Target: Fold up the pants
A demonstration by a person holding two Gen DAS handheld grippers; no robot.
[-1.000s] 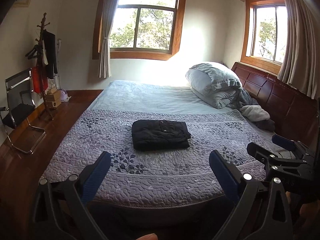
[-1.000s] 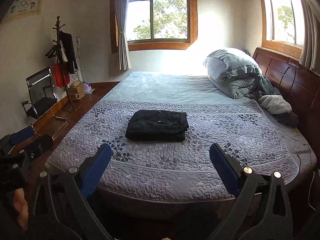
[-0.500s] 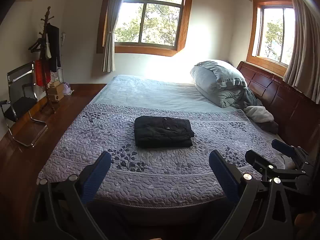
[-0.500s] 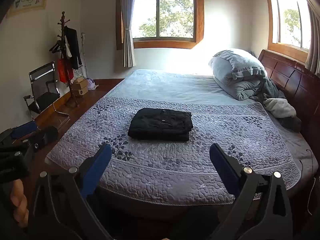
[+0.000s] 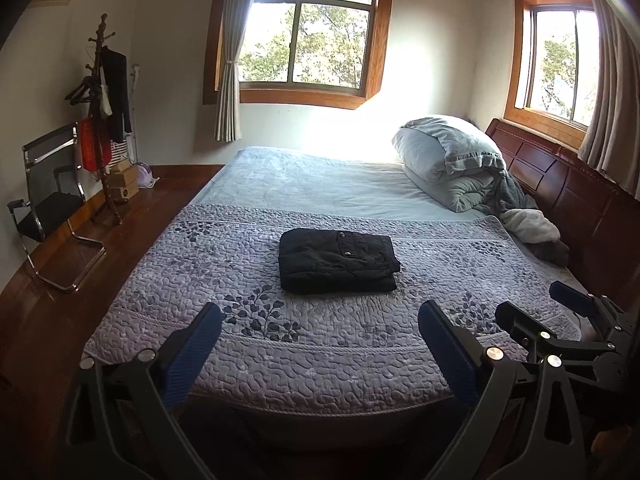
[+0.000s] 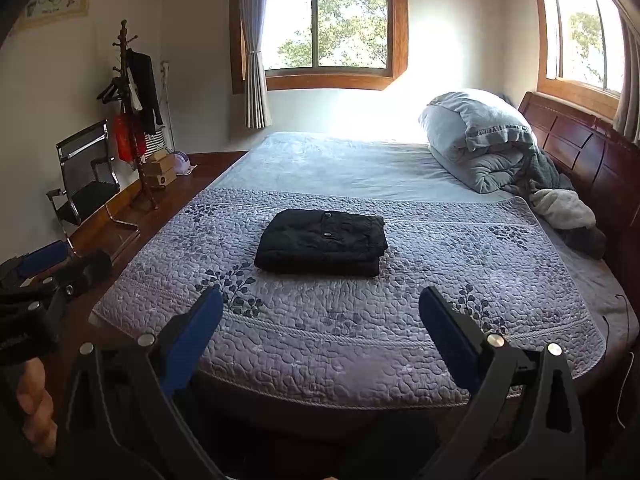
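Observation:
Black pants (image 5: 338, 261) lie folded into a neat rectangle in the middle of the purple quilt (image 5: 320, 340) on the bed; they also show in the right wrist view (image 6: 322, 242). My left gripper (image 5: 320, 320) is open and empty, held back from the bed's near edge. My right gripper (image 6: 321, 304) is open and empty too, level with the left one. The right gripper also shows at the right edge of the left wrist view (image 5: 560, 312). The left gripper shows at the left edge of the right wrist view (image 6: 36, 276).
A pillow and bundled blankets (image 5: 460, 164) lie at the head of the bed by the wooden headboard (image 5: 580, 200). A chair (image 5: 52, 204) and a coat stand (image 5: 106, 120) are by the left wall. Wooden floor runs left of the bed.
Both grippers have risen and tilted a little, so the bed and pants sit lower in both views. The pants have not moved. Both grippers stay open.

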